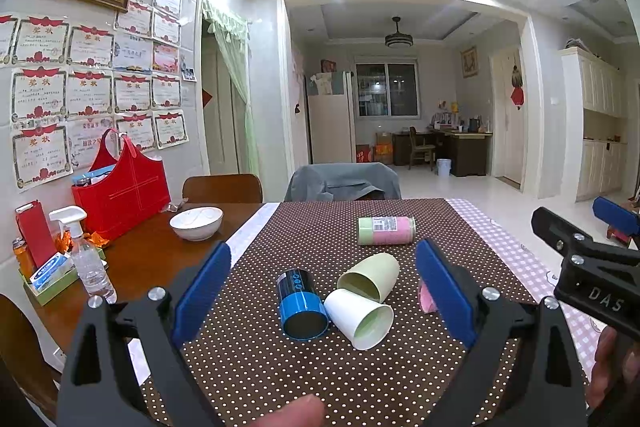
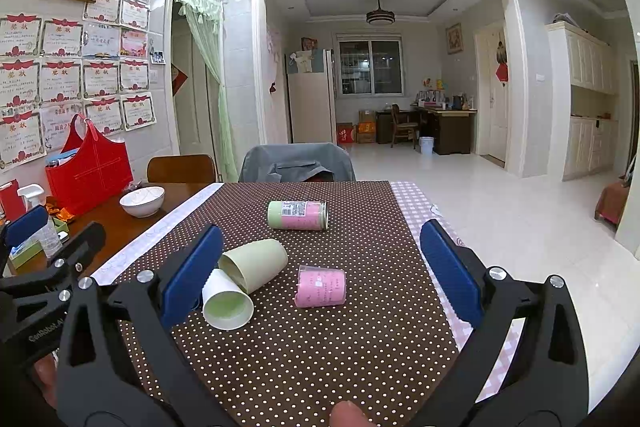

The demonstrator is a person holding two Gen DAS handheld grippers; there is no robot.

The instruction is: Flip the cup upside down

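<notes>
Cups: five are seen lying on their sides on the dotted cloth of the worktop; none is yet stood mouth-down.
White cup: laid with its mouth toward the cameras, touching the pale green cup behind it.
Blue cup: laid just left of the white one, mouth toward the left wrist camera.
Pink cup: laid apart to the right of the cluster, between the fingers in the right wrist view.
Pink-and-green cup: laid farther back, well apart.
Left claw: released, spread wide, nothing held, the cluster framed between its pads.
Right claw: released, empty, hovering above the cloth.
Step judged: approach, before any grasp.
Next move judged: one cup's wall is to be closed on across its width, lifted clear of its neighbours, rotated and set rim-down.
</notes>
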